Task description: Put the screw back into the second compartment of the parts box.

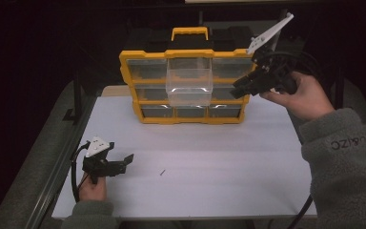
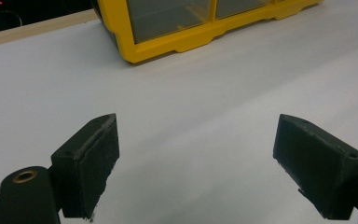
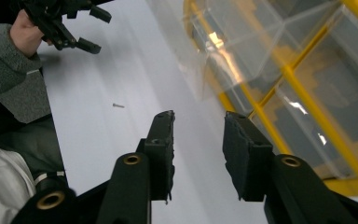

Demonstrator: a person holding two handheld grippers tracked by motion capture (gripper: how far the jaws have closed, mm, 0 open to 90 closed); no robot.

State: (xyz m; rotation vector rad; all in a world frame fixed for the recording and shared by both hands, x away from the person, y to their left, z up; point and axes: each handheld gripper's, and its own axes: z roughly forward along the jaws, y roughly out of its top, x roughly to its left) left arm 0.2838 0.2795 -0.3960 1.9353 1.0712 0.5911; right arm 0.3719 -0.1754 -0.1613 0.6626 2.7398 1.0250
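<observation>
Standing half pulled out of the yellow plastic organiser cabinet (image 1: 183,86), the clear plastic drawer (image 1: 189,86) in its middle column looks empty, so filling and pushing it home seem left. Right gripper (image 1: 242,88) just right of the drawer, jaws part-spread, gripping nothing; left gripper (image 1: 124,163) spread, well in front of the cabinet. White tabletop (image 1: 209,162) bare but for a tiny dark screw (image 1: 162,172); room dark.

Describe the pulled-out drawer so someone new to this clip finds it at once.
At the table's far edge stands a yellow-framed organizer cabinet with a carry handle. The clear plastic drawer juts from its top row, middle column, toward the camera. Its neighbours all sit flush behind the yellow frame; this one alone hangs out.
</observation>
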